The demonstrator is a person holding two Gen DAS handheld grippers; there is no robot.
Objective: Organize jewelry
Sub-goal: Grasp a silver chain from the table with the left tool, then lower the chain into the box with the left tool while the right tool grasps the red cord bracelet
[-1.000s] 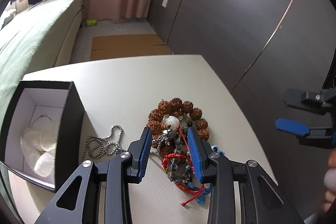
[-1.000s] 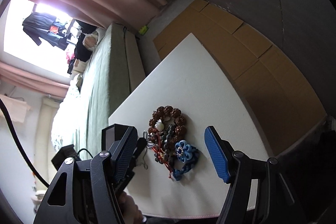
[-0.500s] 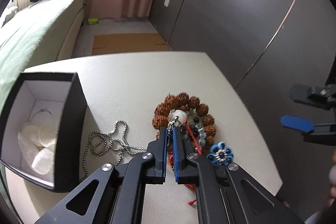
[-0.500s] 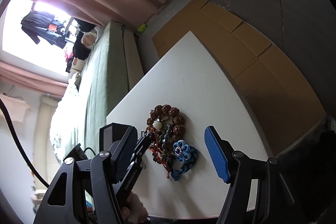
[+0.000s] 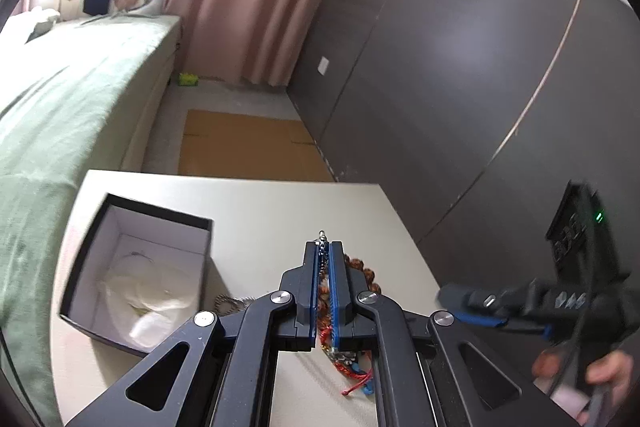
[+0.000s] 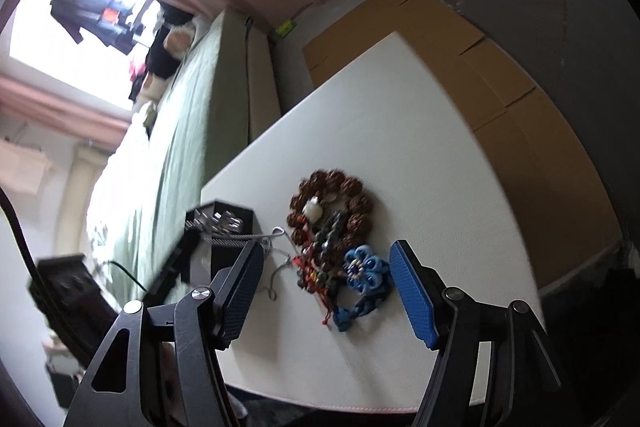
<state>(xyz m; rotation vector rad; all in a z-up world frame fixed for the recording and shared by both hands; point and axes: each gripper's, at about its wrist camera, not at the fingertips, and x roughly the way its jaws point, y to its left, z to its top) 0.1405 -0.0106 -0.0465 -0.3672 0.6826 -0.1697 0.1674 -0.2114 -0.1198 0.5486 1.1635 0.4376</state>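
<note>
Left claw [image 5: 325, 255]: closed, blue pads pinching the end of a thin silver metal chain [image 5: 322, 237]; clasp tip shows just past the pad tips.
Chain, lie: in the right wrist view the silver chain [image 6: 244, 237] stretches taut from the left claw's tip toward the bracelet heap; its loose tail trails on the white bench [image 6: 400, 131].
Right claw [image 6: 326, 287]: open, blue pads wide apart, nothing between them; hovering over the heap.
Heap: brown rough-seed bead bracelet [image 6: 332, 205], red cord bracelet [image 6: 310, 277], blue fabric flower bracelet [image 6: 364, 271]; tangled, directly ahead of the right claw.
Box: black square cardboard box with white lining [image 5: 136, 267]; ahead-left of the left claw, well apart from the heap; pale shell-like discs inside.
Deciding relation: box lies left of the chain-holding claw; chain's long axis runs from that claw back to the heap.
Nearer hand: left, by judgement, for the box.
Risk: chain may still snag the heap.
</note>
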